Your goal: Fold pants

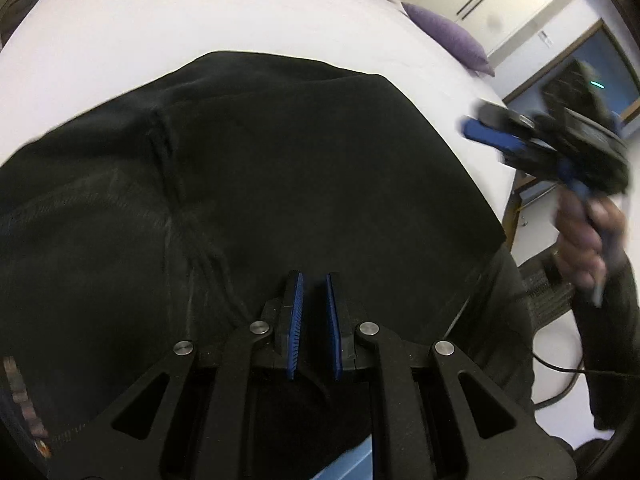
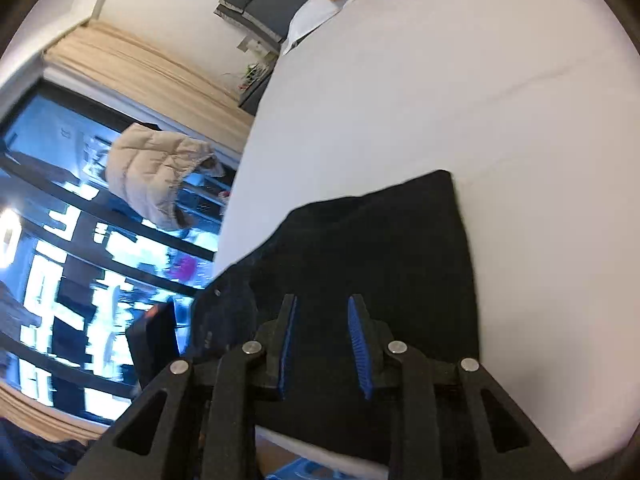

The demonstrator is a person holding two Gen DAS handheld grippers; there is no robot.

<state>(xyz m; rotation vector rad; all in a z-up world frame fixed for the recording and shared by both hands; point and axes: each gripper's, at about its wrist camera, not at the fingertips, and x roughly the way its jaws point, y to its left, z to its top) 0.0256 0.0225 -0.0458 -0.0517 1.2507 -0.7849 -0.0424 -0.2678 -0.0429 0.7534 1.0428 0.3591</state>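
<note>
While the black fabric pants lay spread flat over the white sheet of the bed, reaching toward its near edge, both claws hung above them and held nothing. Seen from the left wrist, the left claw had its blue ribbed pads drawn nearly together, a thin slot between them and no cloth in it. Off to the right, beyond the pants' edge, the blurred right claw was gripped by a hand in a dark sleeve. Seen from the right wrist, the right claw stood partly spread, a plain gap between its pads, over a corner of the pants. A purple pillow sat at the bed's far side. A beige puffer jacket hung before a dark window.
</note>
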